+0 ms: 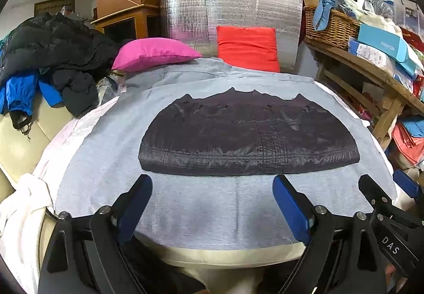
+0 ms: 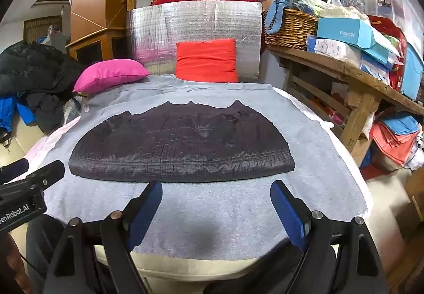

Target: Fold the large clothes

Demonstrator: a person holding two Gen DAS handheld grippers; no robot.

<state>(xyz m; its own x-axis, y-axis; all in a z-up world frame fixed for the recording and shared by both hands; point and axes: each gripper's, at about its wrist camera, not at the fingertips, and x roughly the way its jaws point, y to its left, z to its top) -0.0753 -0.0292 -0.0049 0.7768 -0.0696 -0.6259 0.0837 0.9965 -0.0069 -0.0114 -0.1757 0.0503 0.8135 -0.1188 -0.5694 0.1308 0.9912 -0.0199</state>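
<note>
A grey shirt [image 1: 212,203] lies spread flat over a bed [image 1: 233,250], its big dark print [image 1: 246,135] facing up and its near hem running along the bed's near edge. The far part of the shirt reaches the pink pillow [image 1: 153,54] and the orange pillow [image 1: 247,48] at the far edge. A white sheet [image 1: 29,203] shows under it at the left edge.

The left tool [image 1: 212,203] hovers over the near hem with its blue pads wide apart and nothing between them; only flat cloth shows below. The right tool [image 2: 216,210] sits beside it at the same edge, equally spread and empty. Each tool shows at the margin of the other's view, so they are close together.

The shirt looks like light, soft jersey: it should drape and sag, slide easily on the sheet, and wrinkle if dragged. The printed patch is probably a bit stiffer and may resist a crease through it. There is nothing fragile here.

A good hold would likely be the two near hem corners, one per tool, pinching both layers at the edge, so the cloth lifts evenly. Grabbing mid-hem would probably bunch it.
</note>
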